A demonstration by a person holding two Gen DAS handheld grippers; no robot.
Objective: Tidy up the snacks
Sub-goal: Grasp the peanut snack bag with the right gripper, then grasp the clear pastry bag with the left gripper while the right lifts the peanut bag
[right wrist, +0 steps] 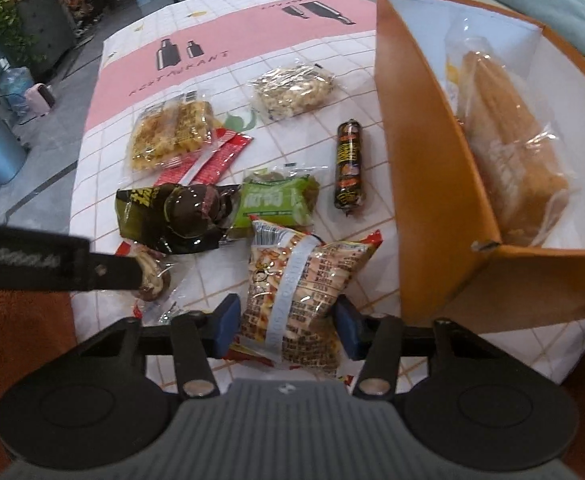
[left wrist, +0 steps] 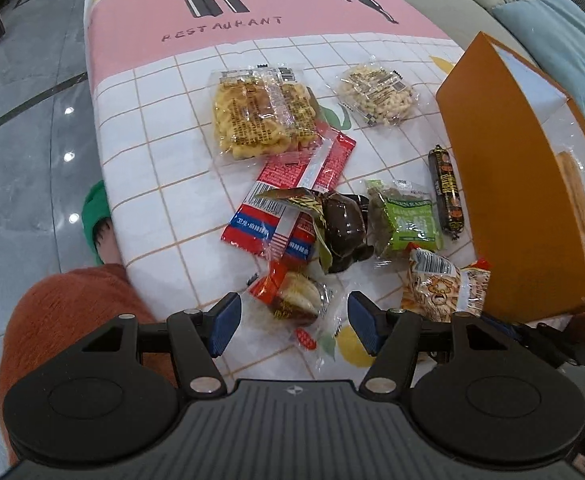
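Snack packets lie on a checked tablecloth [left wrist: 164,184]. My left gripper [left wrist: 294,326] is open, its blue pads on either side of a small clear packet with red ends [left wrist: 292,300], not touching it. My right gripper [right wrist: 288,326] has its pads against both sides of a cartoon-printed snack bag [right wrist: 296,296], which lies on the cloth; the same snack bag [left wrist: 440,292] shows in the left wrist view. Beyond are a dark shiny packet [left wrist: 344,228], a green packet [left wrist: 408,220], a red packet [left wrist: 292,196], a black sausage stick [left wrist: 446,192] and two clear bags of yellow [left wrist: 260,116] and pale [left wrist: 376,96] puffs.
An orange box [right wrist: 432,152] stands open on the right, with a wrapped loaf [right wrist: 508,152] inside. A person's orange sleeve [left wrist: 72,320] is at the near left. Grey floor lies left of the table, a sofa with a blue cushion [left wrist: 564,40] behind. The left gripper's black arm [right wrist: 52,264] crosses the right wrist view.
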